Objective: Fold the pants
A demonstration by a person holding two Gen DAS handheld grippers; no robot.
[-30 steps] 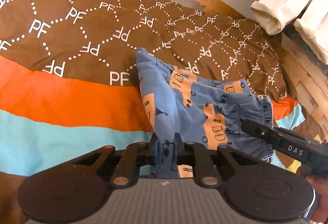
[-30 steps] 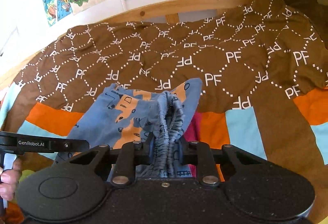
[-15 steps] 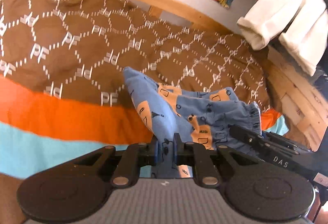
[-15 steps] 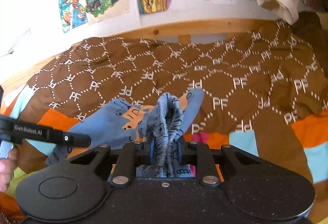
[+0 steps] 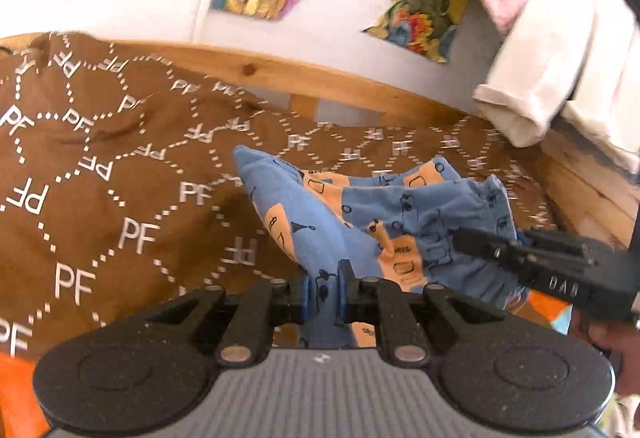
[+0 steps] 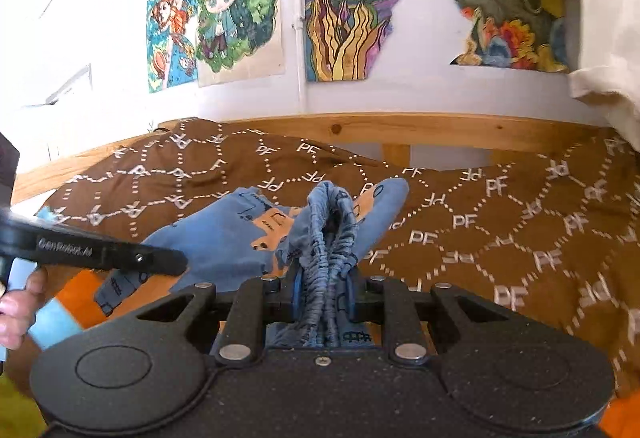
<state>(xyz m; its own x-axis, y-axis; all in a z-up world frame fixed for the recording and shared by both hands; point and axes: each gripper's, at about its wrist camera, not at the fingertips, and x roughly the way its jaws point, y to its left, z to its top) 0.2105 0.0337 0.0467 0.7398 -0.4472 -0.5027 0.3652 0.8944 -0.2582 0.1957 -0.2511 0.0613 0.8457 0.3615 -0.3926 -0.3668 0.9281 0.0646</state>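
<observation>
The pants (image 5: 360, 213) are small and made of soft blue fabric printed with orange patches and little black line drawings. They are seen bunched and draped, held up off the bedspread (image 5: 120, 177) at two points, with the cloth sagging in folds between them. The gathered elastic waistband (image 6: 330, 238) is shown in the right wrist view as a ruffled, puckered ridge standing upright, with a rounded blue flap rising just behind it. In the left wrist view a pointed fold of plain blue cloth is seen reaching away toward the brown spread. A narrow fold of the blue fabric is pinched between the nearly closed jaws of the left gripper (image 5: 323, 288). The waistband is clamped by the right gripper (image 6: 324, 292), whose jaws are held only as far apart as the thick gathered cloth demands. Each gripper is also seen from the other's camera as a black bar entering from the side, with part of a hand (image 6: 16, 302) visible on the handle. The bedspread beneath is brown with white dotted hexagons and letters, bordered by orange and light blue bands. A wooden bed frame (image 6: 400, 129) is seen behind it, colourful drawings (image 6: 348, 9) are fixed to the white wall, and pale garments (image 5: 560, 57) are hung at the right.
</observation>
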